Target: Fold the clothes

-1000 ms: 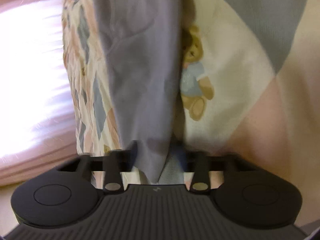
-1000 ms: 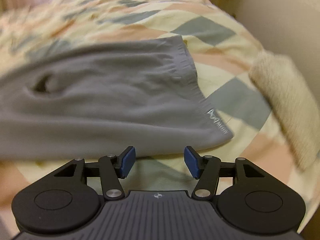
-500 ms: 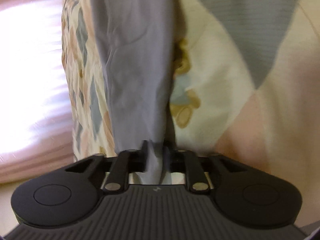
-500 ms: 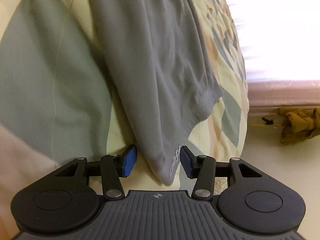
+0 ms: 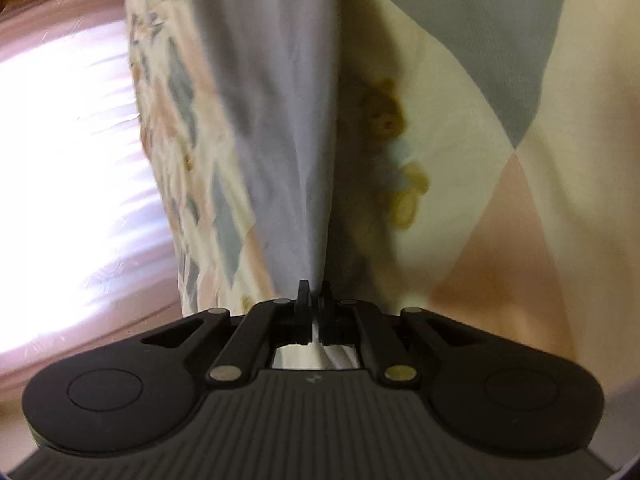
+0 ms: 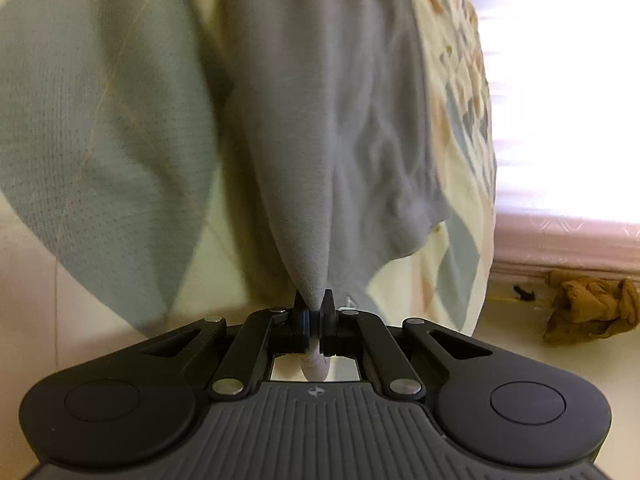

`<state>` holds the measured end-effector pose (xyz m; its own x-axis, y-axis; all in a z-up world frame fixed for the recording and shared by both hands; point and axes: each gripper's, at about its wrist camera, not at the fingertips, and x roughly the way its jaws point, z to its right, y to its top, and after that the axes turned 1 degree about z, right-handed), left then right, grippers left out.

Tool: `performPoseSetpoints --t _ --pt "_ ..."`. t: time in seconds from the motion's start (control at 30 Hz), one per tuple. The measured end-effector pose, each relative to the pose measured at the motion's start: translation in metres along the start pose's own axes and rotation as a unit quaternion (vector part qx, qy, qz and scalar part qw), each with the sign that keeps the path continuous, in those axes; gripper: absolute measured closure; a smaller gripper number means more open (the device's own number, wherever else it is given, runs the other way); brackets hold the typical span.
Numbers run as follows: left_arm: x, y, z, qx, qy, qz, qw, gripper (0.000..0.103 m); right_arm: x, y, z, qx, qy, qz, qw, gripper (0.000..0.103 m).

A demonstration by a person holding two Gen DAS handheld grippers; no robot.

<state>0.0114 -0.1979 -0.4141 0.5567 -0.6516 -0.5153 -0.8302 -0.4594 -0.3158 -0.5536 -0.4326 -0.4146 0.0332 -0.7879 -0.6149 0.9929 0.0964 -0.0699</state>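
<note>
Garment (image 5: 280,120), grey, runs toward 12 o'clock from both tongs; left tongs (image 5: 315,300) and right tongs (image 6: 314,306) each clamp one corner over bed (image 5: 480,184).

The grey garment (image 6: 320,128) is soft, matt knitted cloth with a fine, faintly fuzzy weave and a thicker stitched hem. The bedspread (image 6: 100,128) beneath it is matt woven cloth with a small waffle-like texture, printed in pale diamonds and a teddy bear (image 5: 394,160). Each gripper, left gripper (image 5: 315,296) and right gripper (image 6: 313,304), is matt black plastic with a ribbed grey body, smooth round caps and small shiny metal pivot pins. The curtain (image 6: 568,236) looks like thin, patterned pink cloth. The crumpled rag (image 6: 588,308) on the floor is dull mustard fabric.
</note>
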Motion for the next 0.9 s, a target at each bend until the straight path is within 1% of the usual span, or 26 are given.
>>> performPoseSetpoints --t 0.1,0.2,0.3,0.37,0.43,0.5,0.53,0.57,0.63,0.67,0.7,0.73,0.77,0.8,0.83,0.87,0.9 --pt "-0.035 -0.012 -0.016 -0.011 -0.005 -0.004 0.9999 0.101 -0.026 -0.008 0.02 -0.003 -0.005 0.023 1.0 0.102" --pt "-0.071 -0.023 -0.025 -0.01 -0.01 -0.015 0.9998 0.101 -0.057 -0.015 0.037 -0.012 0.007 0.038 0.999 0.103" --pt "-0.124 -0.044 -0.013 -0.021 -0.019 -0.032 0.9991 0.1 -0.087 -0.02 0.049 -0.009 0.028 0.051 0.998 0.103" --pt "-0.129 -0.045 -0.001 -0.018 -0.033 -0.043 0.9984 0.1 -0.101 -0.021 0.051 -0.004 0.038 0.055 0.998 0.103" --pt "-0.131 -0.045 0.019 -0.014 -0.053 -0.05 0.9972 0.1 -0.112 -0.019 0.042 -0.002 0.067 0.056 0.996 0.102" --pt "-0.13 -0.039 0.046 -0.03 -0.077 -0.051 0.9953 0.1 -0.117 -0.015 0.019 -0.009 0.088 0.05 0.995 0.102" --pt "-0.123 -0.033 0.06 -0.04 -0.092 -0.049 0.9938 0.1 -0.119 -0.013 0.008 -0.011 0.098 0.047 0.994 0.102" --pt "-0.119 -0.028 0.076 -0.044 -0.105 -0.047 0.9924 0.1 -0.115 -0.012 -0.005 -0.011 0.107 0.041 0.993 0.102" --pt "-0.113 -0.021 0.095 -0.044 -0.125 -0.043 0.9903 0.098 -0.105 -0.009 -0.025 -0.015 0.116 0.028 0.993 0.101" --pt "-0.111 -0.018 0.103 -0.043 -0.134 -0.042 0.9891 0.097 -0.099 -0.008 -0.035 -0.019 0.121 0.02 0.992 0.098" --pt "-0.109 -0.016 0.109 -0.044 -0.142 -0.041 0.988 0.097 -0.094 -0.006 -0.042 -0.029 0.13 0.007 0.991 0.093" --pt "-0.11 -0.019 0.105 -0.052 -0.144 -0.044 0.9872 0.096 -0.089 -0.004 -0.048 -0.04 0.137 -0.005 0.99 0.085" --pt "-0.112 -0.024 0.1 -0.062 -0.146 -0.048 0.9861 0.09 -0.09 -0.004 -0.053 -0.055 0.138 -0.015 0.989 0.069" --pt "-0.114 -0.035 0.088 -0.083 -0.151 -0.062 0.983 0.081 -0.094 -0.007 -0.05 -0.053 0.139 -0.018 0.989 0.062" --pt "-0.116 -0.046 0.076 -0.105 -0.155 -0.076 0.9793 0.076 -0.098 -0.009 -0.048 -0.052 0.14 -0.02 0.989 0.059" --pt "-0.118 -0.057 0.064 -0.127 -0.16 -0.091 0.9747 0.071 -0.102 -0.012 -0.045 -0.046 0.142 -0.024 0.989 0.052" --pt "-0.118 -0.069 0.051 -0.155 -0.169 -0.109 0.9673 0.071 -0.105 -0.014 -0.036 -0.018 0.147 -0.037 0.988 0.049"
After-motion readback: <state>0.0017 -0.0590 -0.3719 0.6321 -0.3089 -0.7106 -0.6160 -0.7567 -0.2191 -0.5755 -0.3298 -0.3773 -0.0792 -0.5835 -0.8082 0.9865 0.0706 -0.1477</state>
